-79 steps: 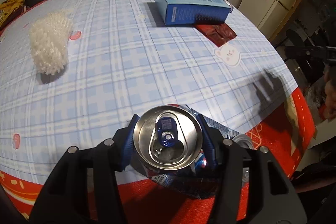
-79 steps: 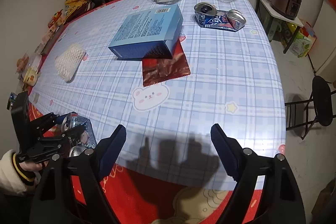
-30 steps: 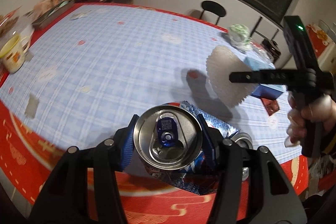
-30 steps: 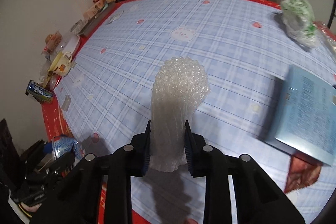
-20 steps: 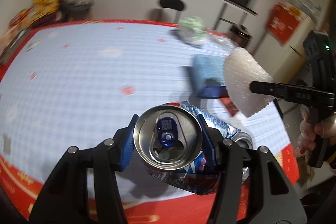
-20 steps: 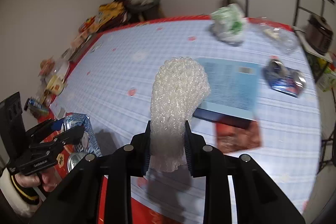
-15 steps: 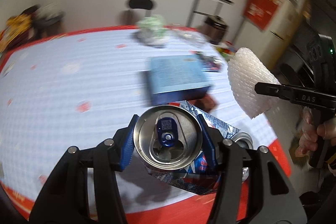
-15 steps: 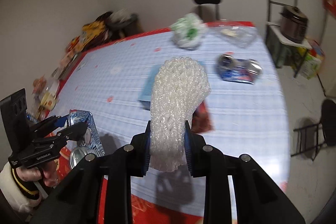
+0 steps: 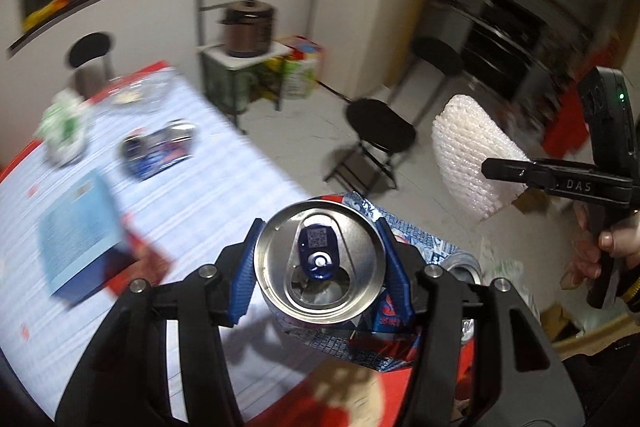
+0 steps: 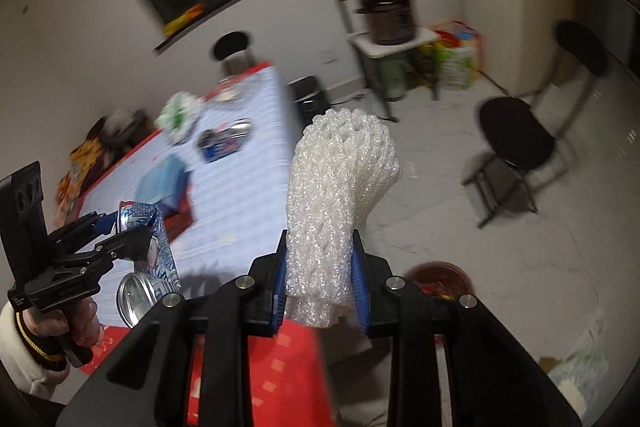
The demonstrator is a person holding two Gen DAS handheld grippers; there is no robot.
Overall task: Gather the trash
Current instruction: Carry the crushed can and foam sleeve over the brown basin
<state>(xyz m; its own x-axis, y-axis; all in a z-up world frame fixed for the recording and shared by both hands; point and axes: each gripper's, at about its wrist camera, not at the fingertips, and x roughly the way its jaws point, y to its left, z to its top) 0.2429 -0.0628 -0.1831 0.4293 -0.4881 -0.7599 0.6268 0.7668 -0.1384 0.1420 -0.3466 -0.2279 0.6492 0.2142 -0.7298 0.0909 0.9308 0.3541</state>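
Note:
My left gripper (image 9: 319, 247) is shut on a crushed blue drink can (image 9: 320, 291), whose silver lid with a blue tab faces the camera. A second crushed can (image 9: 460, 267) hangs with it under the right finger. My right gripper (image 10: 320, 267) is shut on a white foam fruit net (image 10: 340, 195) that stands up between its blue pads. Each gripper also shows in the other's view: the net (image 9: 472, 163) at the right, the can (image 10: 140, 291) at the left. Both are held past the table's end, over the floor.
The blue checked table (image 9: 208, 187) with a red border holds a blue box (image 9: 76, 227), another crushed can (image 9: 160, 147) and a green-white bag (image 9: 64, 131). A black folding chair (image 10: 516, 139) stands on the pale floor. A round brownish container (image 10: 436, 279) sits on the floor just past my right fingers.
My right gripper, open and empty at first, now holds the foam net. Both grippers have swung from over the table towards the floor beyond its end. The left grip on the can is unchanged.

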